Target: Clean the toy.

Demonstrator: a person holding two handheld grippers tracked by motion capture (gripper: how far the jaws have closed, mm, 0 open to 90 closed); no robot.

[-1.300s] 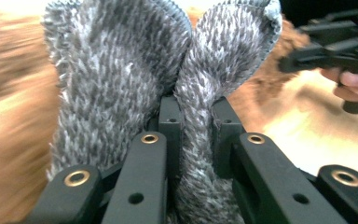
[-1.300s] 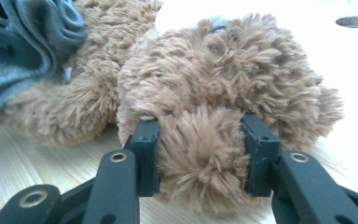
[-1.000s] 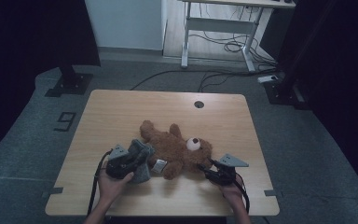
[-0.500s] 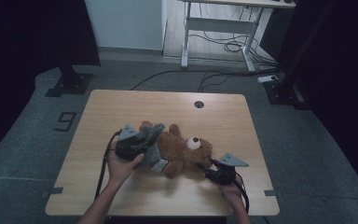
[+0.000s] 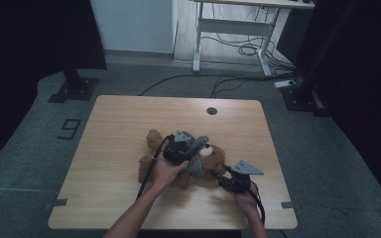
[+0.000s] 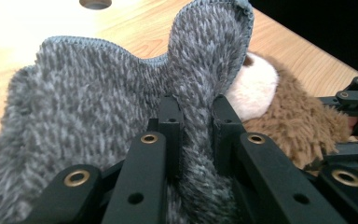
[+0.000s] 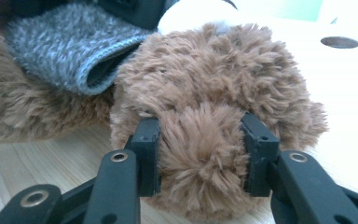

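A brown teddy bear lies on the wooden table, its head toward the right. My left gripper hovers over the bear's head, shut on a fold of a grey fleece garment that drapes over the bear. In the left gripper view the jaws pinch the fleece, with the bear's white muzzle just behind. My right gripper lies low at the bear's right side. Its jaws are shut on a round brown tuft of the bear's head; the grey garment shows beyond it.
A round cable hole sits near the table's far edge. Past the table stand a white desk frame, floor cables and a black stand base. A "9" marker lies on the floor to the left.
My left hand has carried the grey garment from the bear's left side rightward across its body to over the head. The right gripper has stayed where it was on the bear.
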